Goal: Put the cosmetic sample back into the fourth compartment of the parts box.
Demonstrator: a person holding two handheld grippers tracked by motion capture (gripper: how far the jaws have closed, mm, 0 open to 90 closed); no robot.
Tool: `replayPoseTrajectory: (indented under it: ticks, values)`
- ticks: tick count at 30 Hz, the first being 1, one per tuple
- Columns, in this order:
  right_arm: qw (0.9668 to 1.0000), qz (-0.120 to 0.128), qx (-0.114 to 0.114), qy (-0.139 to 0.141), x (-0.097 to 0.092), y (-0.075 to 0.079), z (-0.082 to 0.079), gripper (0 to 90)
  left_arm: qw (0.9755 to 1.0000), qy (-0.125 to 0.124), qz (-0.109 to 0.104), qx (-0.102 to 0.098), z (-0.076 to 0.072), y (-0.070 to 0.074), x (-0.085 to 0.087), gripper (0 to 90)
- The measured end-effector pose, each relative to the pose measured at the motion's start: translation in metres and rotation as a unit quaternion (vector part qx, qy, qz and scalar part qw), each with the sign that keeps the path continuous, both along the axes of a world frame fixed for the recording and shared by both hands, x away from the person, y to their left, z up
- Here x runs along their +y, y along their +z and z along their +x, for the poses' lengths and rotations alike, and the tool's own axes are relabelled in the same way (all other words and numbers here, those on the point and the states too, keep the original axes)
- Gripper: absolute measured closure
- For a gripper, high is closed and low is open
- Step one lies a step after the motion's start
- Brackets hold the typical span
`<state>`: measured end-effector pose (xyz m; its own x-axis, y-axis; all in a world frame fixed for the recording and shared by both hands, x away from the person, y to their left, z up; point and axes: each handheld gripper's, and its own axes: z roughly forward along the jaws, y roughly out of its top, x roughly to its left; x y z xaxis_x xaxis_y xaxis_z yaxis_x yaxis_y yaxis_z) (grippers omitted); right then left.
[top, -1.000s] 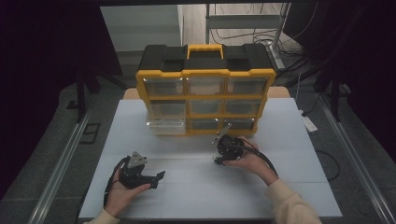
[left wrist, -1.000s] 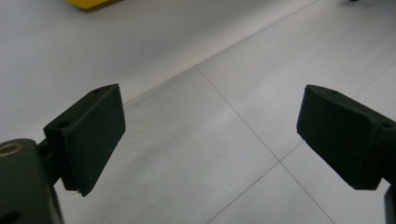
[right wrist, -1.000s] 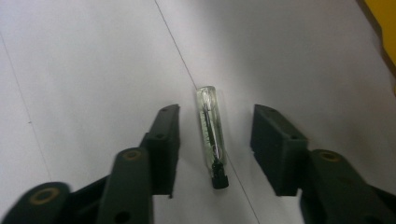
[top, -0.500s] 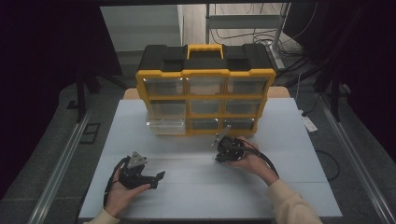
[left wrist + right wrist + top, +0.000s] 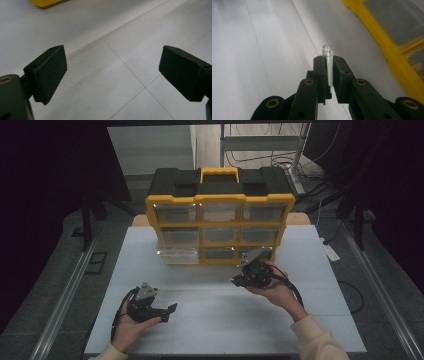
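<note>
Right gripper has closed on the glass tube and lifted.

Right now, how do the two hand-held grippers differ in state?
The right hand-held gripper is shut on a small clear tube; the left hand-held gripper stands wide open with nothing between its pads. The right is near the yellow organizer; the left is farther back. Both have black jaws.

Ahead of the right gripper, the yellow organizer blocks the way, its pulled-out clear drawer jutting forward. Bare white table lies open between and around the left gripper.
</note>
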<state>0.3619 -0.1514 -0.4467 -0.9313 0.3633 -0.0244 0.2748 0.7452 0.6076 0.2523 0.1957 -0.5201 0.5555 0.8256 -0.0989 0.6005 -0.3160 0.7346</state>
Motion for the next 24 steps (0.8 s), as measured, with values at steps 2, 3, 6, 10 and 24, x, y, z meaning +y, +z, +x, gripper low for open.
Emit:
replayPoseTrajectory:
  ticks: [2,3,6,10,24]
  values:
    - [1.0000,0.009,-0.001,-0.001,-0.001,0.007,-0.003,81.9,1.0000,-0.001,0.002,-0.001,0.001,0.000,-0.001,8.8]
    - [1.0000,0.009,-0.001,-0.002,-0.002,0.010,-0.005,81.9,1.0000,-0.001,0.003,-0.001,0.001,0.000,-0.002,8.8]
    - [0.9999,0.016,-0.005,-0.001,-0.004,0.017,-0.008,81.9,1.0000,-0.001,0.003,0.001,0.001,-0.001,-0.003,8.8]
    - [0.9997,0.025,-0.006,-0.004,-0.006,0.023,-0.008,81.9,1.0000,0.001,0.002,-0.002,-0.001,0.001,-0.001,8.8]
    - [0.9984,0.054,-0.014,-0.010,-0.010,0.055,-0.006,81.9,0.9999,0.009,-0.010,-0.005,-0.003,0.003,0.004,8.9]
